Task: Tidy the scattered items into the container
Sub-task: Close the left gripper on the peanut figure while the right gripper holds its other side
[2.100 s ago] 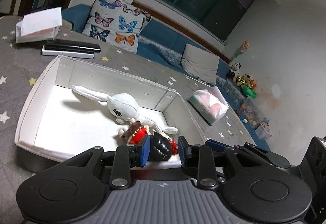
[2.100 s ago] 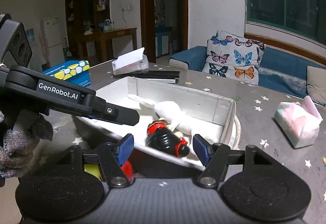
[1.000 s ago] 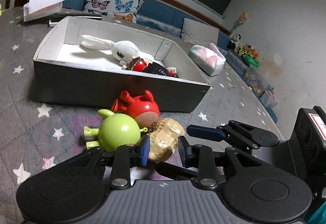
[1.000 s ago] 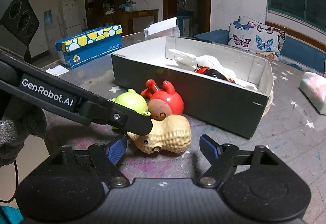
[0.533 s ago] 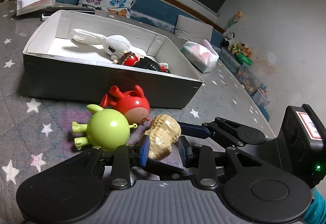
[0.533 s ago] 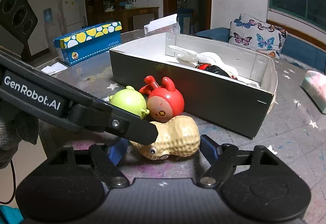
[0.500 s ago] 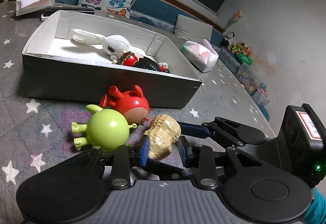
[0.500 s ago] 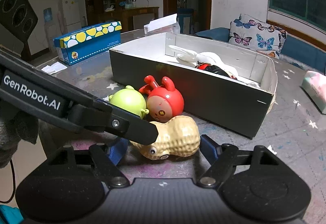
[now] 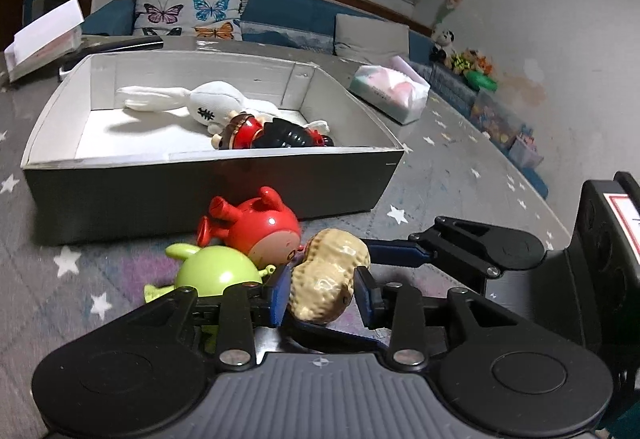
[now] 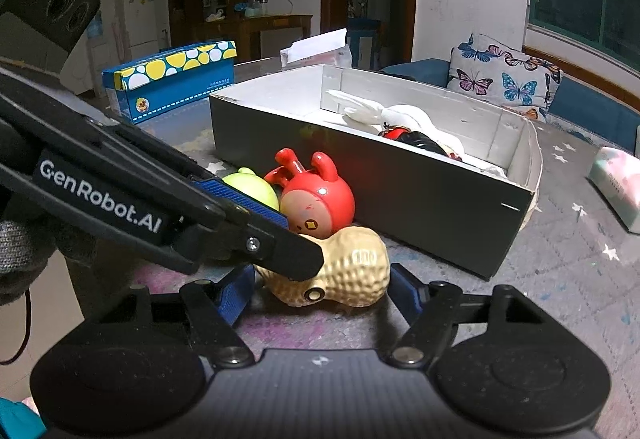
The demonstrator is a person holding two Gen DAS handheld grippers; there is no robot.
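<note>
Star-printed grey tabletop (image 9: 460,175), low centre frame: tan plastic peanut toy (image 9: 326,275) outside the grey cardboard box (image 9: 200,183).
Left gripper (image 9: 322,293), empty a moment earlier, now brackets the peanut, jaws unclosed; right gripper (image 10: 324,293) spread alongside. Pickup pending.

My left tool (image 9: 323,297): matte black linkages, blue ribbed finger pads (image 9: 279,295), silver screws, grey ribbed housing; white "GenRobot.AI" lettering shows in the right wrist view. Right tool (image 10: 324,289): identical build. Grey knit glove (image 10: 20,243) on my left hand.
</note>
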